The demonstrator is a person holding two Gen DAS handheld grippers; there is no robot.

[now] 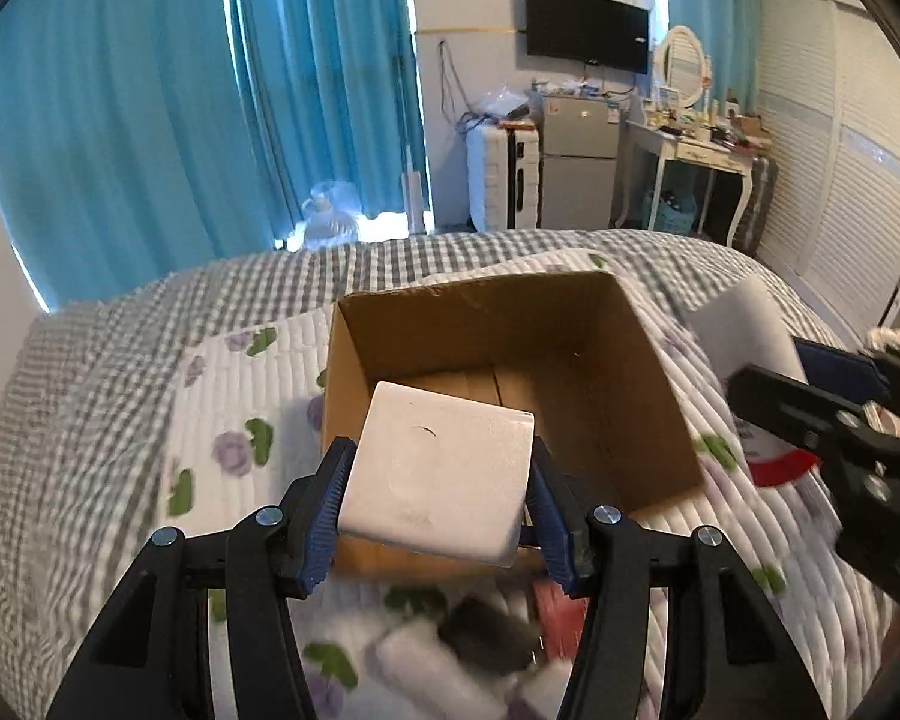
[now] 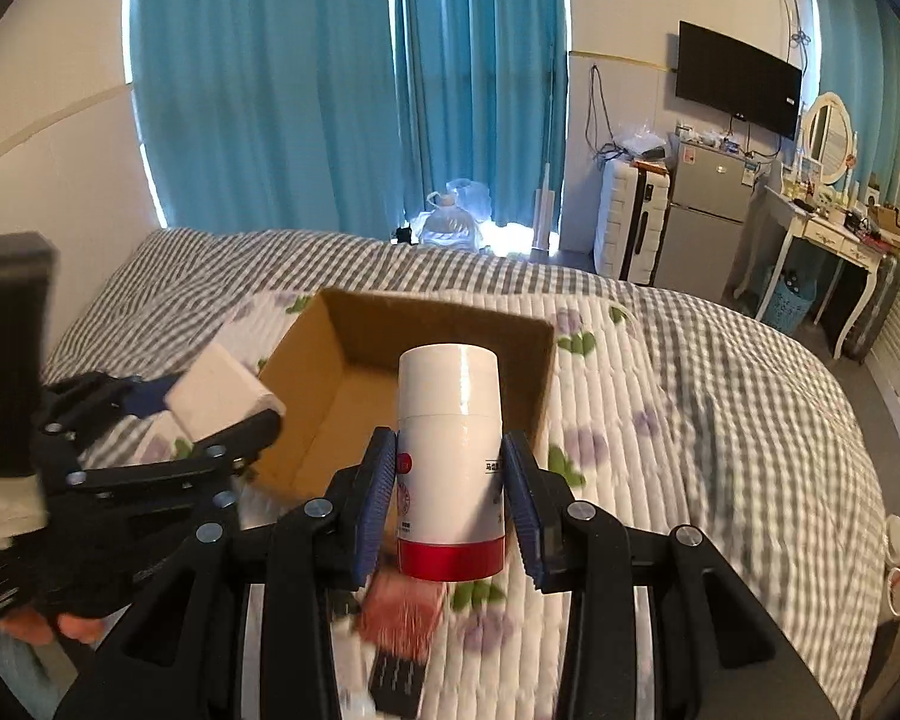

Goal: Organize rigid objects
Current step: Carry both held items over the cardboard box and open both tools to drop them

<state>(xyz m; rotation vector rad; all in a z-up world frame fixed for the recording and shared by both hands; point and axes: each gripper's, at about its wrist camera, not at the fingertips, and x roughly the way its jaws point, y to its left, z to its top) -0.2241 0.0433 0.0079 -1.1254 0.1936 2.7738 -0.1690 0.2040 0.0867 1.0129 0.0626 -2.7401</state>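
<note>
An open cardboard box (image 1: 570, 360) (image 2: 342, 372) rests on a floral quilt on the bed. My left gripper (image 1: 444, 483) (image 2: 210, 402) is shut on a white square box (image 1: 438, 474) (image 2: 222, 393), held in the air over the cardboard box's near-left edge. A white cylindrical canister with a red base band (image 2: 450, 462) (image 1: 744, 336) is clamped upright in my right gripper (image 2: 450, 480), in front of the cardboard box. The cardboard box's inside looks bare where it shows.
Below the grippers, several small items lie blurred on the quilt: a dark block (image 1: 486, 630), white pieces (image 1: 420, 666) and a pink-red packet (image 2: 399, 612). A grey checked bedspread (image 2: 750, 396) covers the bed. Beyond it stand blue curtains, a suitcase, a small fridge and a dressing table.
</note>
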